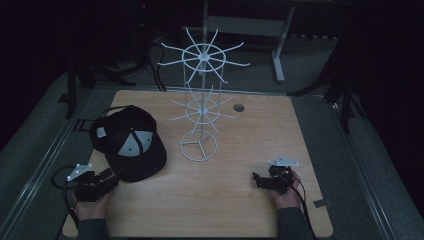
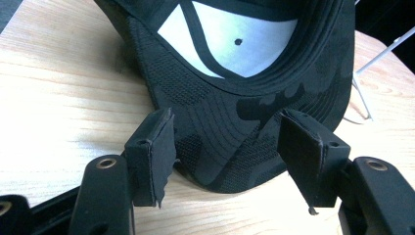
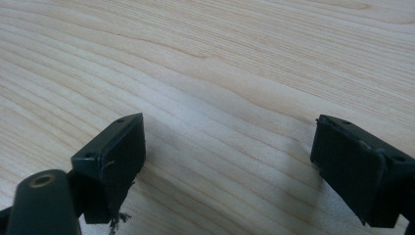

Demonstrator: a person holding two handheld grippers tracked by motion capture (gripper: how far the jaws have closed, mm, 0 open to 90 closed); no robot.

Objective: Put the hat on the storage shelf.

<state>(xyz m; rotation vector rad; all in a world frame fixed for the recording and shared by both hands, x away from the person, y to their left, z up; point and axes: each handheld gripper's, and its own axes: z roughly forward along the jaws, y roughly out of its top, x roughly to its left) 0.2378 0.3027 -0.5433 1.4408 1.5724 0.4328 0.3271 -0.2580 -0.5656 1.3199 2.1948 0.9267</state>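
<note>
On table, upturned cap (image 1: 131, 145) (seemingly empty)

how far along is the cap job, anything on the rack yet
Nothing looks done: the white wire rack has bare hooks, and the black cap lies upside down on the table. In hand: the left gripper is open with its fingers either side of the brim, not pressing it. The right gripper waits open. Gripping, lifting and hanging remain.
</note>
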